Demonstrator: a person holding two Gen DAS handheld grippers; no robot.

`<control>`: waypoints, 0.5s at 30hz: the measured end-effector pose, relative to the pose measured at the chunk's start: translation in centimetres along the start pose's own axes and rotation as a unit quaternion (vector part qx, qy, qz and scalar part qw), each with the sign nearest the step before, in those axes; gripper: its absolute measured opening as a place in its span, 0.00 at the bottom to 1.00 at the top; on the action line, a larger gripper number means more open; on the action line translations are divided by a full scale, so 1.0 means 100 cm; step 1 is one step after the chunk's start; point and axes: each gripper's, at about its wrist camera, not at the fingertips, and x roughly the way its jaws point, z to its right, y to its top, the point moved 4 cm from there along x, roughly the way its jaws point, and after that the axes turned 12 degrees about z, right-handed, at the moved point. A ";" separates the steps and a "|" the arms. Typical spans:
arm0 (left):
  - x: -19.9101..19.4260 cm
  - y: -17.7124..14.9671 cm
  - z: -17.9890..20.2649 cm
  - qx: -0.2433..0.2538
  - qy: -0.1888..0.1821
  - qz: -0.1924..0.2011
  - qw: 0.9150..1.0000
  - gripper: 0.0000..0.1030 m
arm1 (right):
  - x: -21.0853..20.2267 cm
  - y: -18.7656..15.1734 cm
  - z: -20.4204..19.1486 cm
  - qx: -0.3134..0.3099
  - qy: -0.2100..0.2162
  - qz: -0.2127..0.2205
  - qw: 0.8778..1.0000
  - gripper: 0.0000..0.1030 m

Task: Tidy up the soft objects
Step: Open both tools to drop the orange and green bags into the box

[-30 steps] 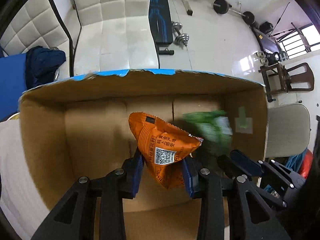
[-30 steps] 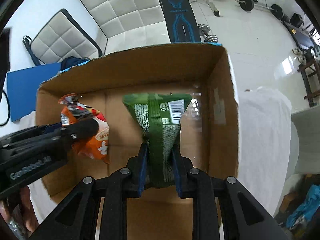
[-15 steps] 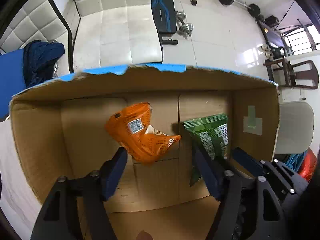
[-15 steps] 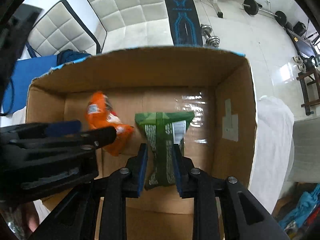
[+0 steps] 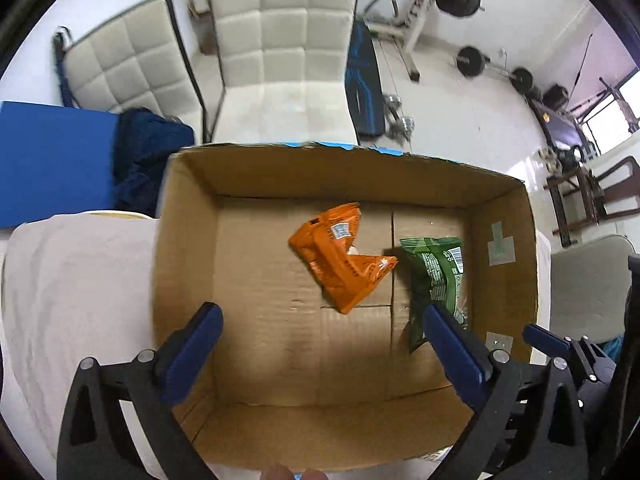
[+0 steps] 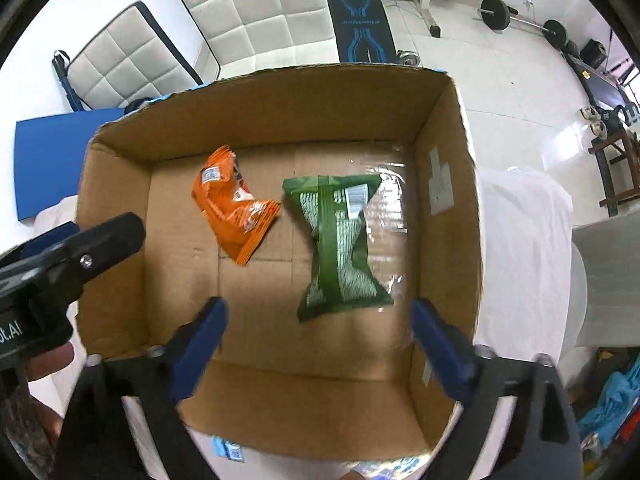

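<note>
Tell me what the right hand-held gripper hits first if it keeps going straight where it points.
Probably the green snack bag on the cardboard box floor, or the bare floor just beside it; depth is unclear. The right hand-held gripper is open.

Left gripper (image 5: 320, 320) finger hides green packet's (image 5: 436, 276) lower corner.

— What's in the open brown cardboard box (image 6: 448, 208)?
— Two packets on its floor: the crinkled orange snack packet (image 6: 236, 208) left, the flat green snack packet (image 6: 340, 248) right, just beside it.
— And behind the box?
— Two white quilted chairs (image 6: 260, 4).
</note>
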 end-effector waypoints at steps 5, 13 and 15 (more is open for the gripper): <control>-0.034 -0.015 -0.001 -0.004 -0.002 0.035 0.999 1.00 | -0.029 -0.018 -0.005 -0.010 -0.009 0.027 1.000 1.00; -0.099 -0.037 0.004 0.016 0.016 0.111 0.994 1.00 | -0.089 -0.043 -0.014 -0.018 -0.003 0.078 0.997 1.00; -0.113 -0.044 0.004 0.015 0.021 0.122 0.992 1.00 | -0.103 -0.048 -0.016 -0.022 -0.002 0.091 0.996 1.00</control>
